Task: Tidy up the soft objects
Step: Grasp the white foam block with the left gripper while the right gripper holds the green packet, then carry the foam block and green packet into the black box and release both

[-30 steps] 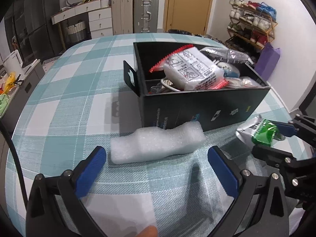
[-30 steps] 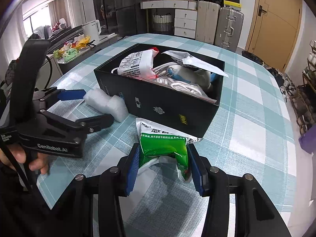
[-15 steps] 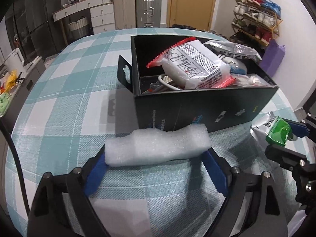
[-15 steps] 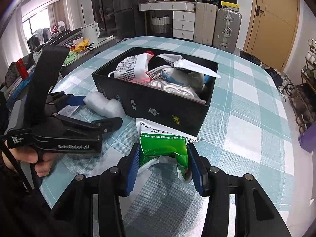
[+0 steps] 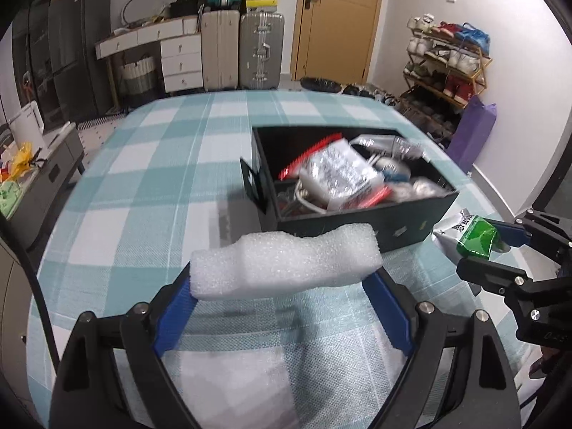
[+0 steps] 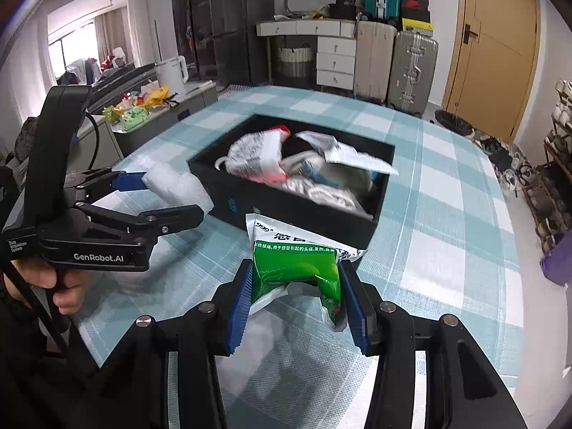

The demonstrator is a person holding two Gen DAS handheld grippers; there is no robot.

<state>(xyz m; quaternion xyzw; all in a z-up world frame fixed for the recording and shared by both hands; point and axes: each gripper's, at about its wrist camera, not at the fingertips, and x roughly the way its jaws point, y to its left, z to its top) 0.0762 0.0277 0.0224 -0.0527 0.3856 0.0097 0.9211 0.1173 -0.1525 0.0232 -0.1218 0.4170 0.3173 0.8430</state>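
Left wrist view: a long white foam block (image 5: pixel 284 262) is clamped endwise between the blue pads of the left gripper (image 5: pixel 282 286), whose jaws closed in on it within the last second. The block is held clear of the teal-and-white checked tablecloth (image 5: pixel 150 178), in front of an open black rectangular box (image 5: pixel 411 220). Inside the box, a white pouch with red edges (image 5: pixel 339 175) is seen lying on top of other blurred packets. At the right edge, the right gripper (image 5: pixel 479 246) is seen pinching a green-and-white foil sachet (image 5: pixel 472 237).

Right wrist view: the green-and-white foil sachet (image 6: pixel 296 271) is squeezed between the blue pads of the right gripper (image 6: pixel 295 295), crumpled and probably just above the cloth, just in front of the black box (image 6: pixel 311 211). To the left, the left gripper (image 6: pixel 161 196) is held by a person's hand (image 6: pixel 60 286), with the foam block (image 6: pixel 175 186) at its fingers beside the box's near left corner.
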